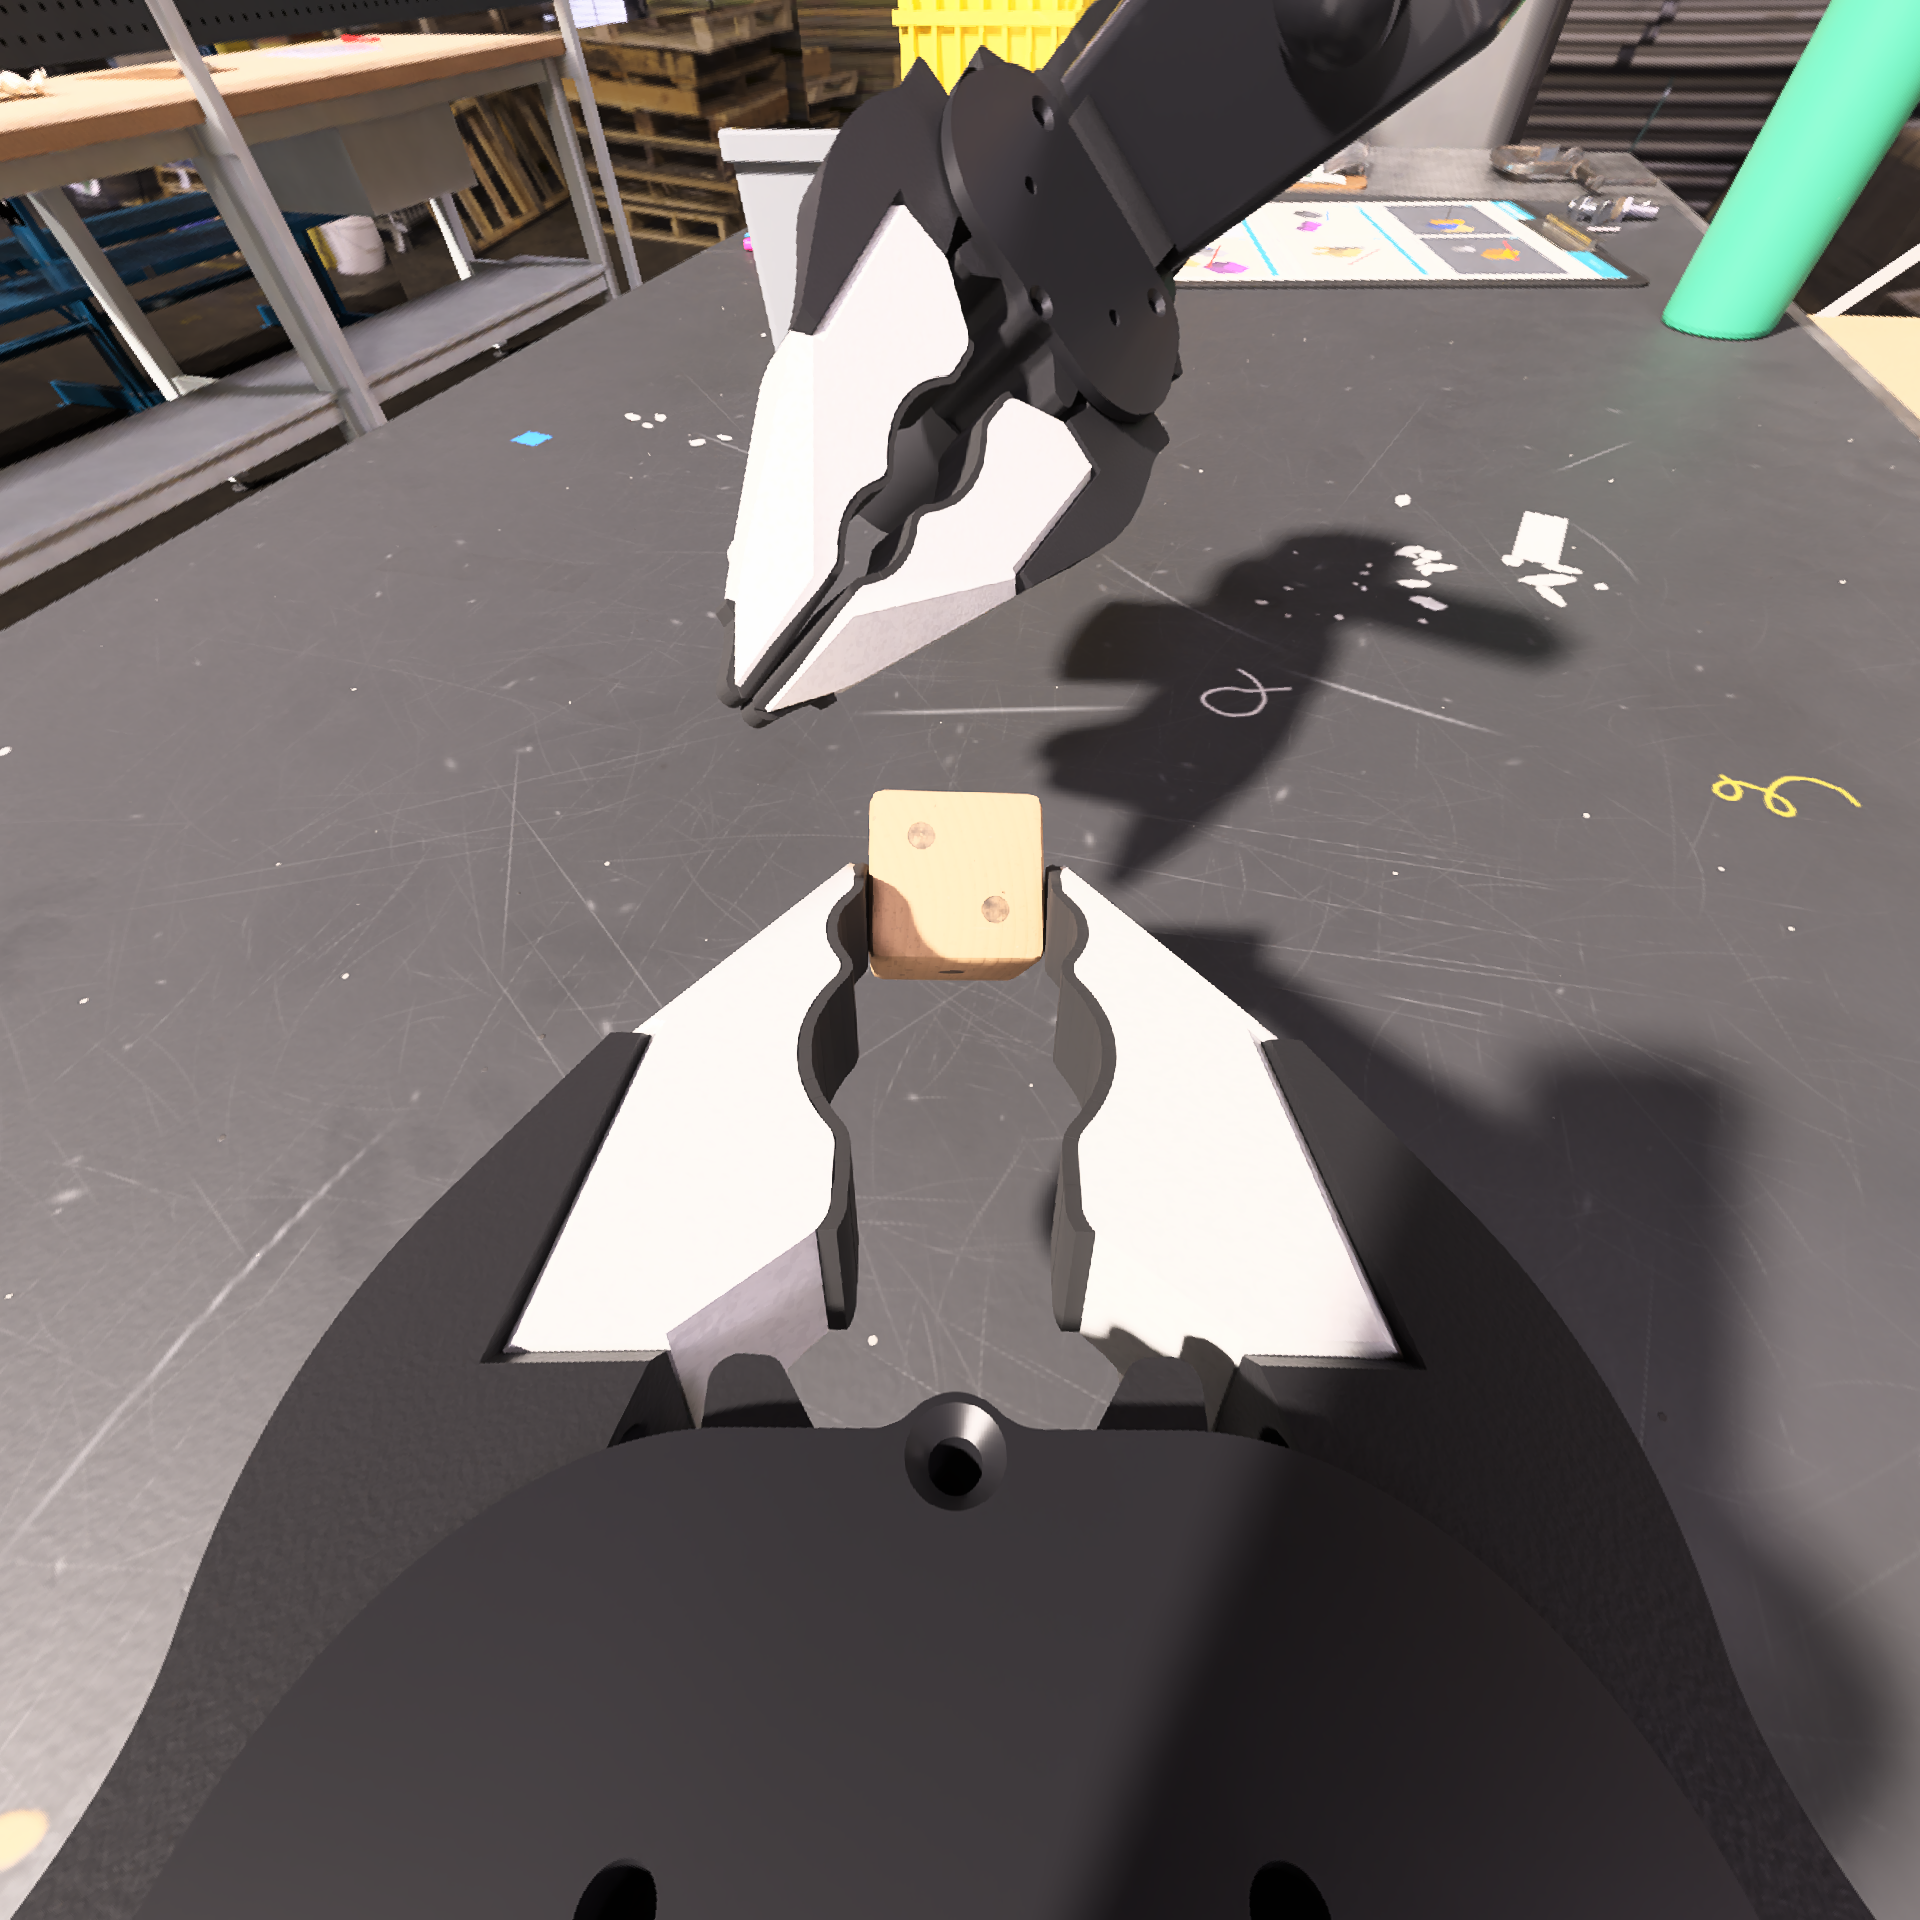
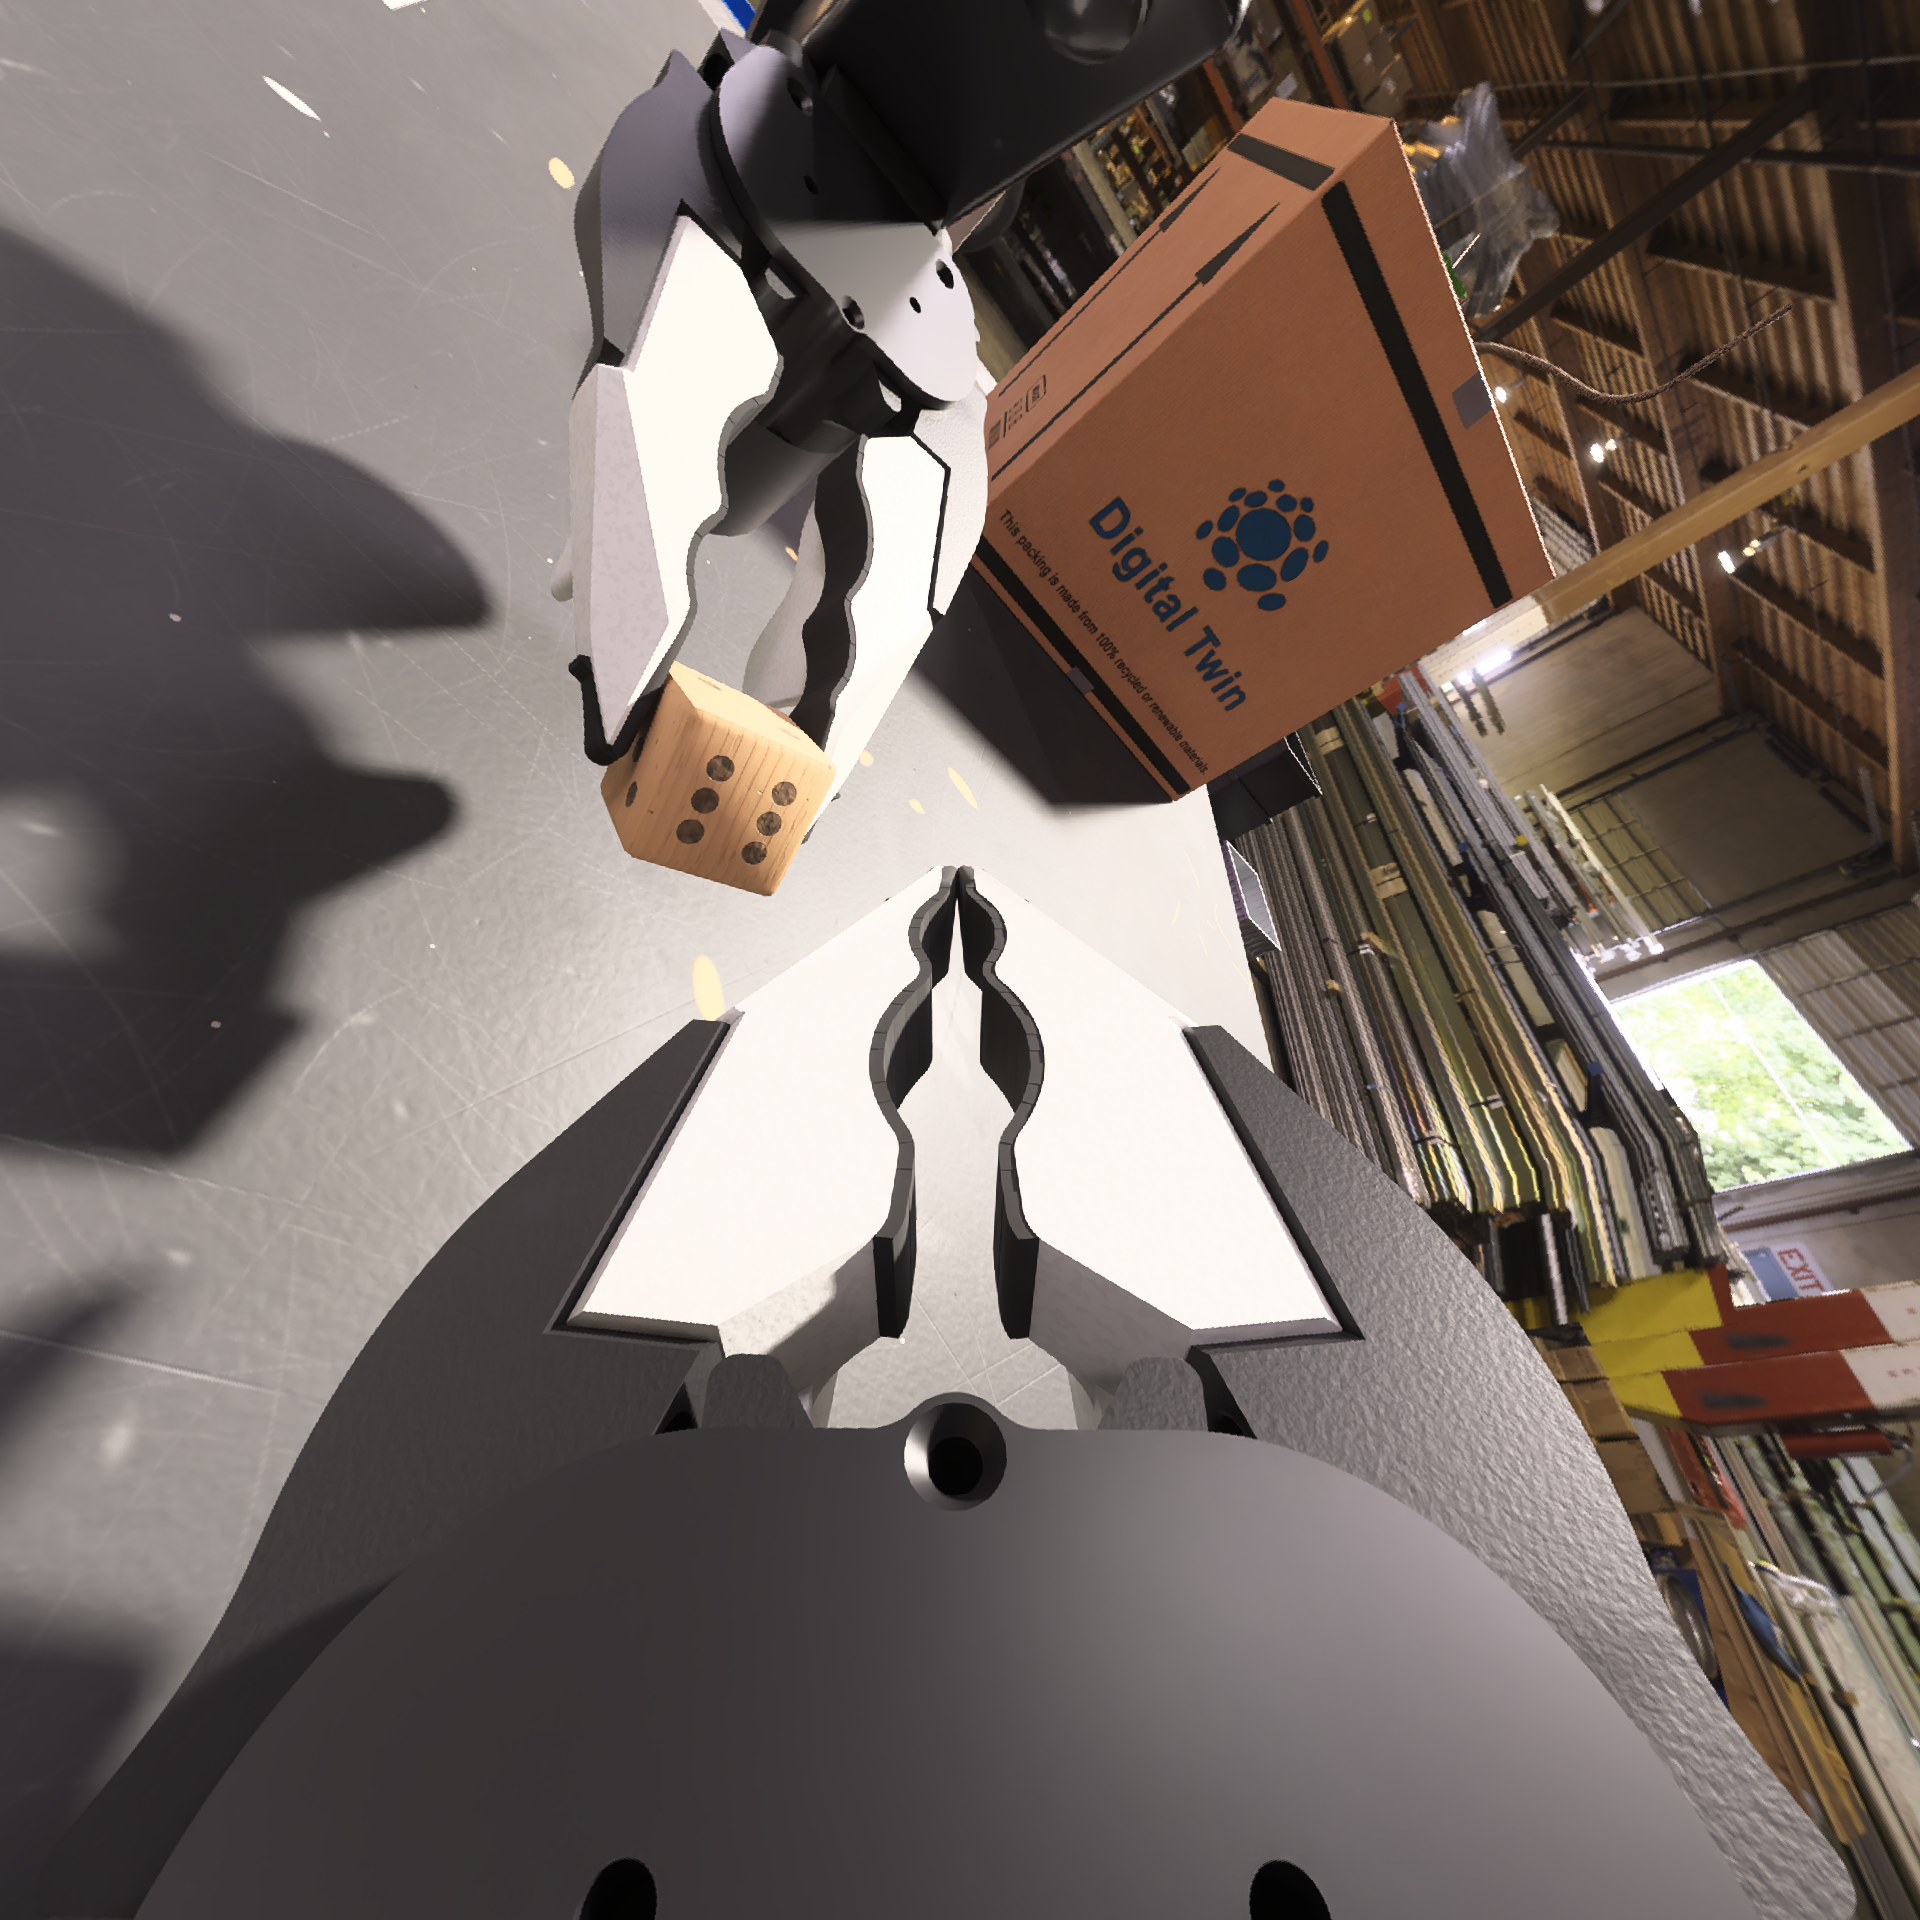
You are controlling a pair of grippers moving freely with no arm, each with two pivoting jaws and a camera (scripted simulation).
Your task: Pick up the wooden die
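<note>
Clamping the wooden die [image 1: 954, 885] between the fingertips of the left gripper [image 1: 954, 914] — pads bearing on two opposite flat faces, the two-pip face toward the camera. Held clear of the scratched grey table [image 1: 416, 831], to judge from the right wrist view, where the die [image 2: 717, 784] hangs at the tips of the left gripper [image 2: 707, 717] with its six-pip face outward and bare surface behind. Probably light and rigid: solid wood, no give, not fragile. Smooth faces and rounded corners — likely to twist out of a grip set near an edge, so best taken square on opposite faces, near their centres. Seated only at the very fingertips, hence little margin against slip. Right gripper [image 2: 956, 883] empty, fingers pressed together, tips close to the die without touching; seen likewise in the left wrist view [image 1: 758, 707]. Cardboard box [image 2: 1278, 499] well beyond.
</note>
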